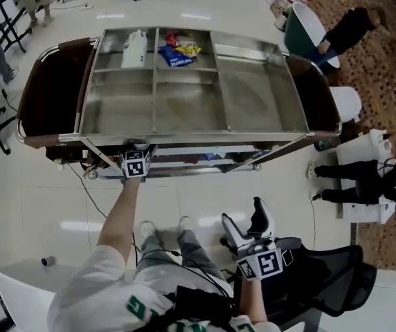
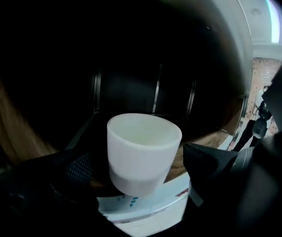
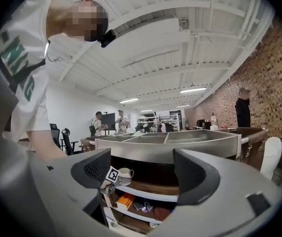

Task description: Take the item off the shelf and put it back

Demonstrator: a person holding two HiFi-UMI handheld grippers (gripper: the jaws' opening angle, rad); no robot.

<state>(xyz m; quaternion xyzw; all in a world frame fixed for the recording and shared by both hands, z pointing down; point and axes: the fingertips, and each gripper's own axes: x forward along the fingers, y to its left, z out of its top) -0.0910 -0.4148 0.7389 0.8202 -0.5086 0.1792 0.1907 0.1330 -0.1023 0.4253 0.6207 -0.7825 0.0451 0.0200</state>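
Our left gripper (image 2: 138,163) stands spread round the upright white cup (image 2: 142,141), pads not touching; our right gripper (image 3: 142,174), spread and empty, is farther off.

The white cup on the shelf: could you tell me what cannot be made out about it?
- Left gripper view: the cup shows no handle, and the background is too dark.
- Head view: the cart's top tray hides it.
- Right gripper view: it is too small to show its contents.

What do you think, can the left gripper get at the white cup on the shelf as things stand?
Probably yes: the left gripper has its jaws apart either side of the white cup, with nothing else in the way.
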